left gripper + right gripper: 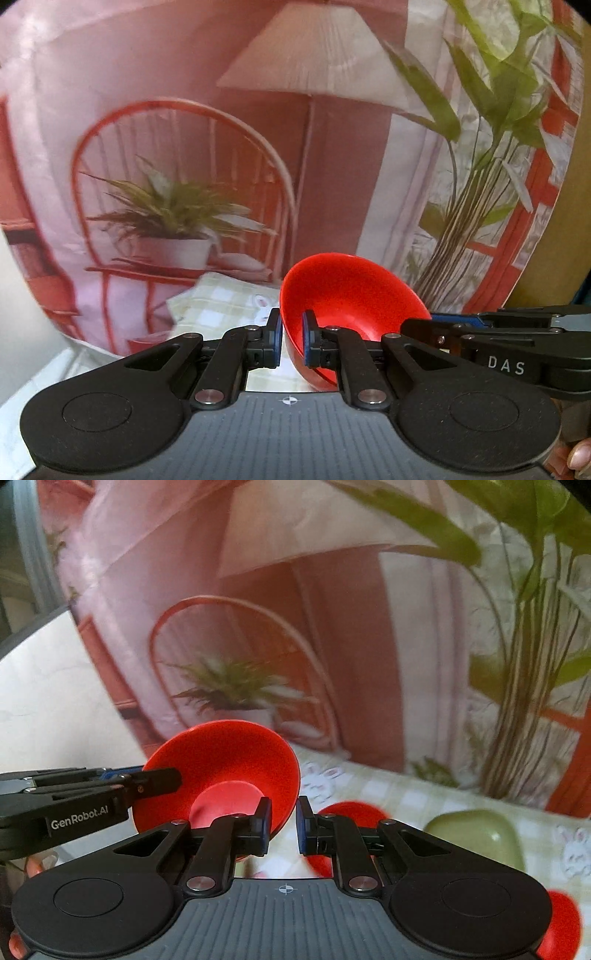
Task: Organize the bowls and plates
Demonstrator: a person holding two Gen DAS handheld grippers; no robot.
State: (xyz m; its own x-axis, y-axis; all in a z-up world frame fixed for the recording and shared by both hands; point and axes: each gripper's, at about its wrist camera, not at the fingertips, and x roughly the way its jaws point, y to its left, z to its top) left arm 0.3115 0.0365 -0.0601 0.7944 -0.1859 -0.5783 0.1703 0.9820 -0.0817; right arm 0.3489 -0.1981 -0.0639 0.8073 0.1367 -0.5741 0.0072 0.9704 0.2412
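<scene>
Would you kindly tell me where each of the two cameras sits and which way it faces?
Left wrist view: sits on the left gripper, looking forward along its fingers, which pinch the rim of a glossy red plastic bowl; behind it a printed backdrop; a fingertip shows.
Right wrist view: sits on the right gripper, looking forward over a checked tablecloth with a pale green dish; its pads sit at the bowl's rim.
Shared: the bowl, each other's gripper, the backdrop, the tablecloth.
</scene>
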